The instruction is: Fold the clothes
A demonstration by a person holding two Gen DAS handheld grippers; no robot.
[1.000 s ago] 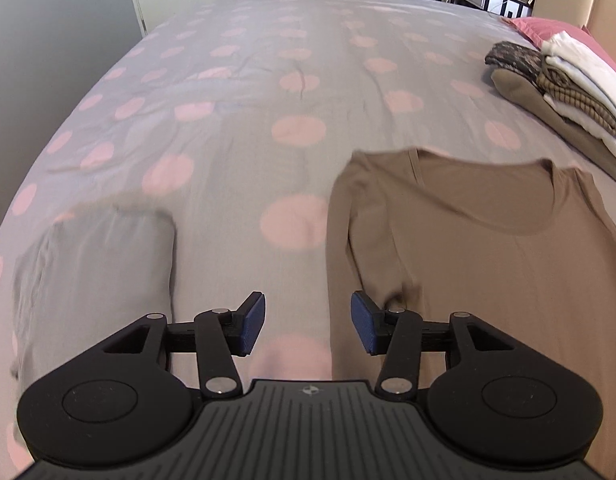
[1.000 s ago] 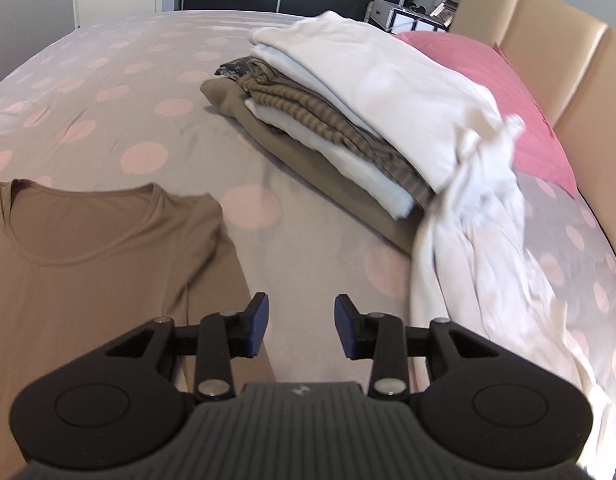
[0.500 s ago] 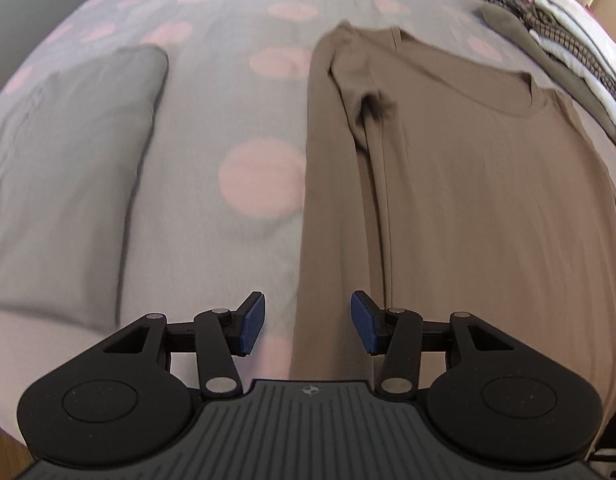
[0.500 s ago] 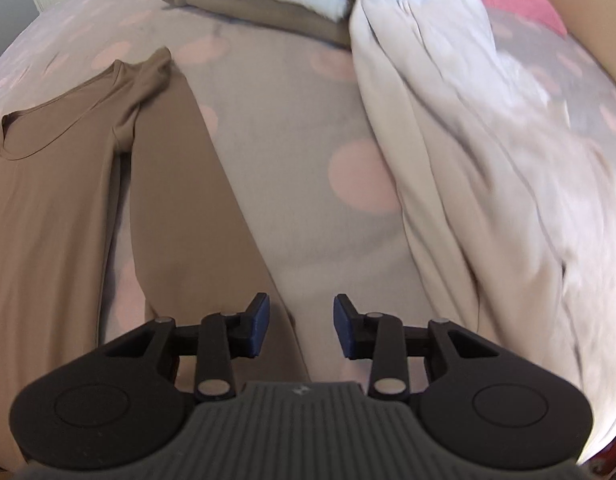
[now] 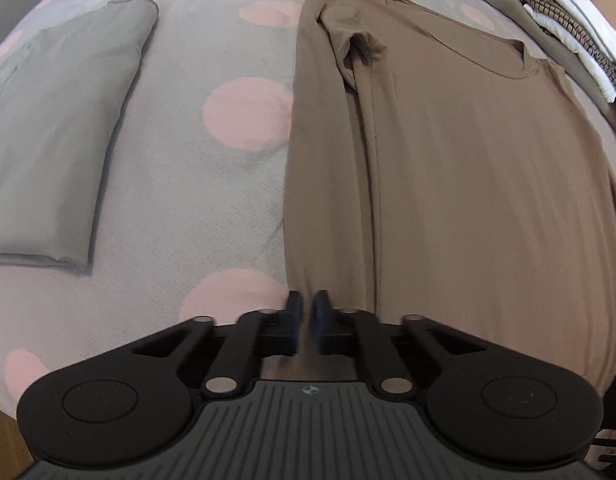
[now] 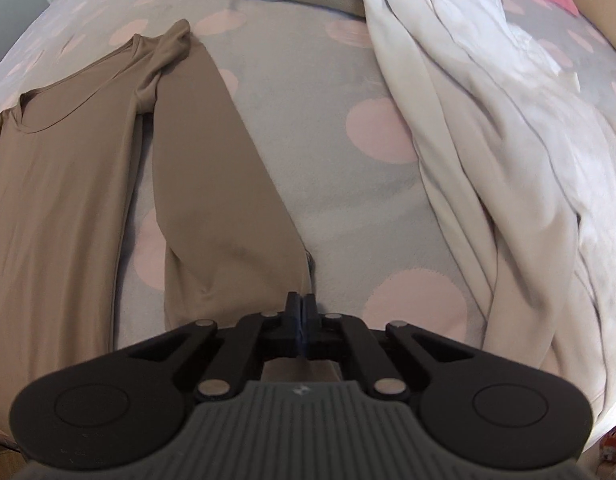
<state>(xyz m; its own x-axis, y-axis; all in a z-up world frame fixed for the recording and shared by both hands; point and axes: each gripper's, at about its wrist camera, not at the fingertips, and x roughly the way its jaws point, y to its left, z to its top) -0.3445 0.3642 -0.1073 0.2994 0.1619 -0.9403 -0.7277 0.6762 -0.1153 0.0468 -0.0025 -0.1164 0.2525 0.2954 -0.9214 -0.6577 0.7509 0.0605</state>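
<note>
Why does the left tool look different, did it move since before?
Yes. The left tool came back toward the near edge of the brown shirt, away from the folded grey garment, and its fingers closed on the shirt's sleeve end.

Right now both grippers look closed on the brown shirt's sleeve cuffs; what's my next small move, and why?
Probably lift both cuffs and carry the sleeves inward across the chest. The left gripper and right gripper each pinch a sleeve end of the brown shirt, which lies flat and face up on the bed.
</note>
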